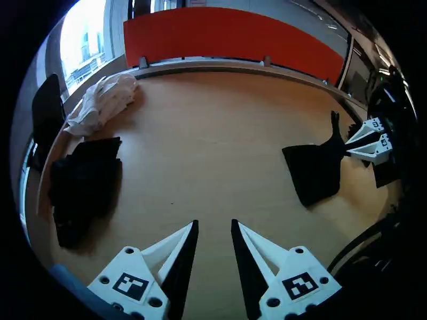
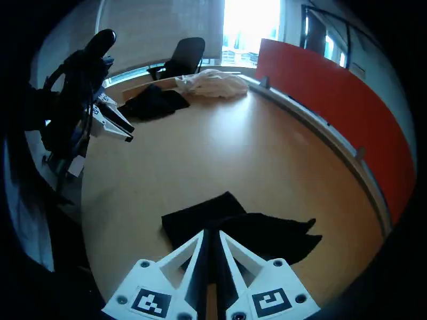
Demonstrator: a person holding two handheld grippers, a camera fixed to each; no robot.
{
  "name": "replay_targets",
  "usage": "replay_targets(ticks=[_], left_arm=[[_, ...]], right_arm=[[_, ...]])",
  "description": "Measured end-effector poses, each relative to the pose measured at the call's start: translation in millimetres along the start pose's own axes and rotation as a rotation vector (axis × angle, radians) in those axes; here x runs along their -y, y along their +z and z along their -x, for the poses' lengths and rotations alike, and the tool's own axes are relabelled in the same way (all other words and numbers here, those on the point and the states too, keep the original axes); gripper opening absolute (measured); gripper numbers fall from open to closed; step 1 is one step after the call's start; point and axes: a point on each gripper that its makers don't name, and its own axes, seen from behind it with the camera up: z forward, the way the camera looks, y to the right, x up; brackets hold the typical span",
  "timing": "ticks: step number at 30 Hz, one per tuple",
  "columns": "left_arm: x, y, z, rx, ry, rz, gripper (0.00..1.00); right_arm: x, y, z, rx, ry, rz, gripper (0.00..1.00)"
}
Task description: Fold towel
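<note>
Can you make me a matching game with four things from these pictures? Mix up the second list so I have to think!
Things:
1. left gripper
2. right gripper
3. white cloth
4. divider panel

What fits:
A. red-orange, standing upright
B. fingers apart, holding nothing
C. crumpled in a heap
D. fingers closed on the black towel

Pairs: 1-B, 2-D, 3-C, 4-A
</note>
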Motion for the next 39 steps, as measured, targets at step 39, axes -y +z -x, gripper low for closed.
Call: replay_targets(ticks=[39], left_arm=[[24.9, -13.1, 8.6, -0.002, -0.048, -0.044, 0.44]], right_arm=[[32.7, 32.1, 14.9, 0.07, -0.049, -0.135, 0.07]])
